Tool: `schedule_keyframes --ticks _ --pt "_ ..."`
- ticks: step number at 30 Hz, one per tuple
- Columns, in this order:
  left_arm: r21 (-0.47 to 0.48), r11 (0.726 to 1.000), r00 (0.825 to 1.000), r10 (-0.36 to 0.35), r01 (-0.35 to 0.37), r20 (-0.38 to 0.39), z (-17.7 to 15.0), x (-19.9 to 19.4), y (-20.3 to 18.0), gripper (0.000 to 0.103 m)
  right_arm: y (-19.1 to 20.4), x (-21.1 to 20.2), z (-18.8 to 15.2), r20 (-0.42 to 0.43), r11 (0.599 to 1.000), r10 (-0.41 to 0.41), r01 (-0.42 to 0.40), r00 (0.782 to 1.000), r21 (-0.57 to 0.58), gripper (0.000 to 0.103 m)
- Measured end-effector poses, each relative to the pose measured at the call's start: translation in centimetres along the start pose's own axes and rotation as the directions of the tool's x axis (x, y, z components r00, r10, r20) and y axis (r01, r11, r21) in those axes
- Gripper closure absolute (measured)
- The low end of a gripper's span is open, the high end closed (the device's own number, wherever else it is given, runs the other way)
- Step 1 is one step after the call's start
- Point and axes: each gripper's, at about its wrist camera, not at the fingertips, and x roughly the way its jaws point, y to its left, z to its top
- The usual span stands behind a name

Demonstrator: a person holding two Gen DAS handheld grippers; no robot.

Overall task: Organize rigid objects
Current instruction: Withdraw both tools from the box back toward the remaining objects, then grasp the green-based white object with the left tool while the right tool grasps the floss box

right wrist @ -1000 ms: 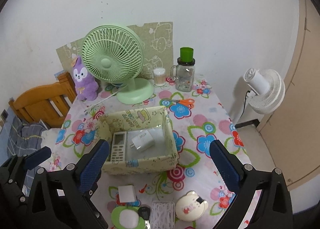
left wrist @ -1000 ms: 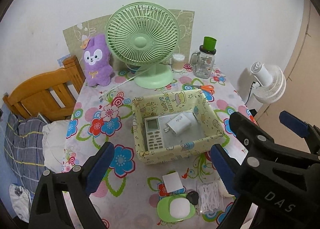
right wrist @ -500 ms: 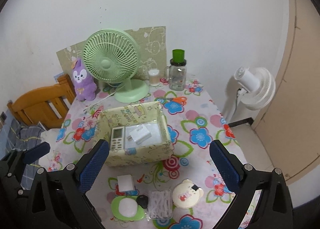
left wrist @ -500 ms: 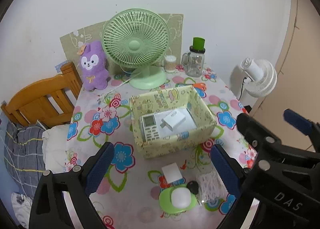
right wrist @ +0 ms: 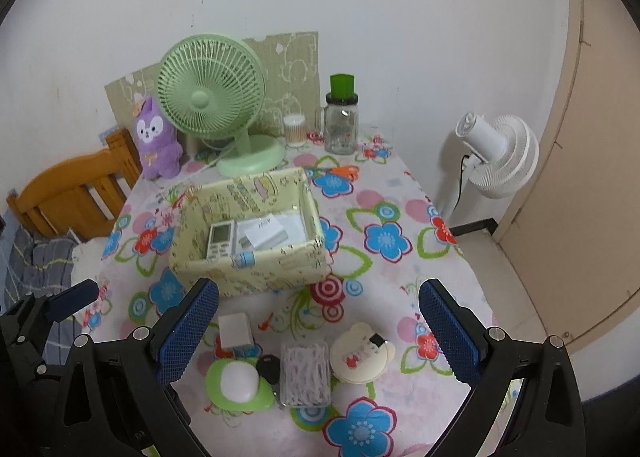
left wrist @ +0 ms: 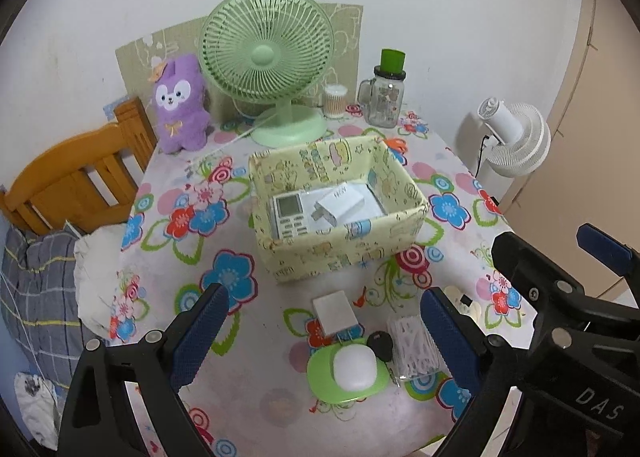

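A pale yellow printed storage box [left wrist: 340,253] [right wrist: 256,269] stands mid-table and holds a white remote [left wrist: 289,215] [right wrist: 220,240] and a white charger [left wrist: 340,203] [right wrist: 265,235]. In front of it lie a small white box [left wrist: 335,312] [right wrist: 236,330], a green dish with a white puck [left wrist: 349,371] [right wrist: 238,381], a black key fob [left wrist: 379,343] [right wrist: 269,367], a clear case of white sticks [left wrist: 412,345] [right wrist: 306,373] and a cream bear-shaped case [right wrist: 362,355]. My left gripper [left wrist: 324,321] and right gripper [right wrist: 318,327] hover open above these items, holding nothing.
At the back stand a green desk fan [left wrist: 268,57], a purple plush [left wrist: 180,105], a jar with a green lid [left wrist: 386,93], a cotton-swab tub [left wrist: 335,101] and orange scissors [right wrist: 340,171]. A wooden chair [left wrist: 76,177] sits left; a white floor fan [right wrist: 496,153] right.
Both grippers have pulled back and up from the table, so the box looks smaller and more of the front items shows. Both stay open.
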Motion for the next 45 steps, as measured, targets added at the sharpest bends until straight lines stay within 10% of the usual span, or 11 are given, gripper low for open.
schedule_keyframes --ticks 45 --pt "-0.011 1.0 0.993 0.019 -0.02 -0.114 -7.9 9.6 -1.6 0.011 -0.5 10.2 -8.4 -0.166 0.996 0.064 -0.073 0.984 -0.052 0.008"
